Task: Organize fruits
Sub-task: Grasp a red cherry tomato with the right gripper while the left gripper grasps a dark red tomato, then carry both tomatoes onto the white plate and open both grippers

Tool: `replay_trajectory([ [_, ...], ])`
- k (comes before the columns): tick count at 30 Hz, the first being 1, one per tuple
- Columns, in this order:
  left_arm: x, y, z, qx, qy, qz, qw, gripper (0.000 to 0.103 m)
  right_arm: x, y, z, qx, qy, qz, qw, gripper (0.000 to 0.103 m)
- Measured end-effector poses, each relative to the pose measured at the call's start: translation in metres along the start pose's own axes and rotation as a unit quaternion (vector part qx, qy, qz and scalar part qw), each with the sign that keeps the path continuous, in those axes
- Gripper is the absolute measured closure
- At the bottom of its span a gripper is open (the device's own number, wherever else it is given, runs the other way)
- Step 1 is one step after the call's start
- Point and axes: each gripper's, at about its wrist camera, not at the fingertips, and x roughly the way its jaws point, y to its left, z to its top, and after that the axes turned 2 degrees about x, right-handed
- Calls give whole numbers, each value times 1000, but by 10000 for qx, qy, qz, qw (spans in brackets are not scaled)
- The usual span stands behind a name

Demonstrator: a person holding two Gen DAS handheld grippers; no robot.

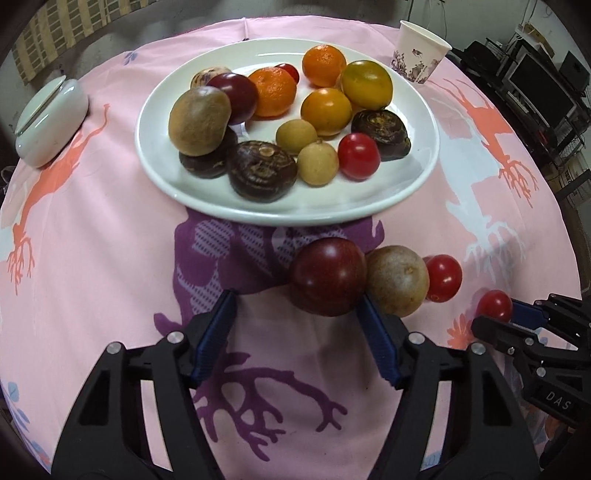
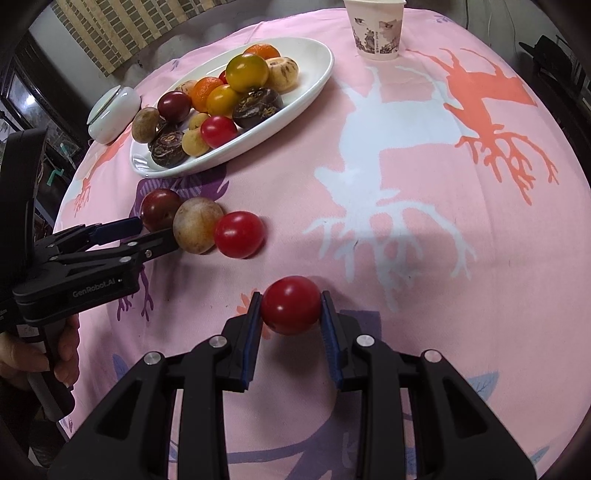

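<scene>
A white oval plate (image 1: 399,192) (image 2: 317,79) holds several fruits: oranges, tomatoes, dark chestnuts, longans and a brown kiwi-like fruit (image 1: 199,122). On the cloth lie a dark red tomato (image 1: 328,280) (image 2: 159,208), a brown round fruit (image 1: 399,280) (image 2: 197,225) and a red cherry tomato (image 1: 443,277) (image 2: 239,234). My left gripper (image 1: 295,314) (image 2: 151,230) is open, its right finger between the dark tomato and the brown fruit. My right gripper (image 2: 291,314) (image 1: 496,314) is shut on another red cherry tomato (image 2: 291,310) (image 1: 494,305).
A paper cup (image 1: 419,51) (image 2: 376,29) stands beyond the plate to the right. A white lidded dish (image 1: 51,118) (image 2: 112,112) sits left of the plate. The pink patterned tablecloth (image 1: 110,258) covers a round table whose edge curves off on all sides.
</scene>
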Motion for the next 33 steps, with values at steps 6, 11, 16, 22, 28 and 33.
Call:
replay_trajectory([
  [6, -2, -5, 0, 173, -137, -167, 9996, 52, 1, 3, 2, -37, 46, -16, 10000, 72],
  [11, 2, -5, 7, 16, -117, -165, 9998, 48, 1, 5, 1, -64, 83, 5, 9999, 72],
  [16, 4, -7, 11, 6, -132, -304, 9995, 61, 1, 6, 1, -88, 101, 15, 9999, 72],
  [22, -8, 1, 3, -269, -111, -362, 9989, 65, -5, 4, 3, -46, 19, 55, 10000, 72],
  [28, -45, 17, -5, -528, -385, -562, 9963, 65, -22, 4, 17, 50, -192, 307, 9993, 72],
  [33, -76, 26, 14, -598, -739, -709, 9929, 65, -42, 15, 44, -58, -526, 518, 9973, 72],
])
